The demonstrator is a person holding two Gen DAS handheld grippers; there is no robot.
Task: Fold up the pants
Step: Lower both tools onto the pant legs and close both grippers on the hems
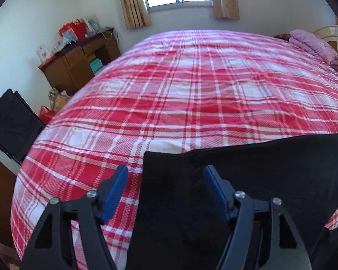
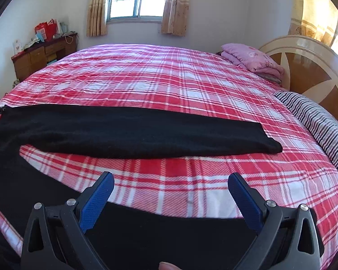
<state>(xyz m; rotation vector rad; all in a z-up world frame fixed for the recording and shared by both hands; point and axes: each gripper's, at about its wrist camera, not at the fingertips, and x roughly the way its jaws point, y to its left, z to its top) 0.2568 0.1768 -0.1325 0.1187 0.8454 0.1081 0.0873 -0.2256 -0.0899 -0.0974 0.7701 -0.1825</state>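
Observation:
Black pants (image 2: pixel 128 132) lie spread on a bed with a red and white plaid cover (image 2: pixel 180 85). One leg stretches across the bed to the right, the other runs toward the near edge under my right gripper. In the left wrist view the waist end of the pants (image 1: pixel 247 180) fills the lower right. My left gripper (image 1: pixel 165 180) is open, its jaws astride the left edge of the pants at the waist. My right gripper (image 2: pixel 171 186) is open and empty, above the plaid cover just past the near leg.
A pile of folded pink bedding (image 2: pixel 252 60) and a striped pillow (image 2: pixel 315 123) lie by the wooden headboard (image 2: pixel 308 67) on the right. A cluttered wooden desk (image 1: pixel 78 60) and a black chair (image 1: pixel 11 121) stand left of the bed. A curtained window is behind.

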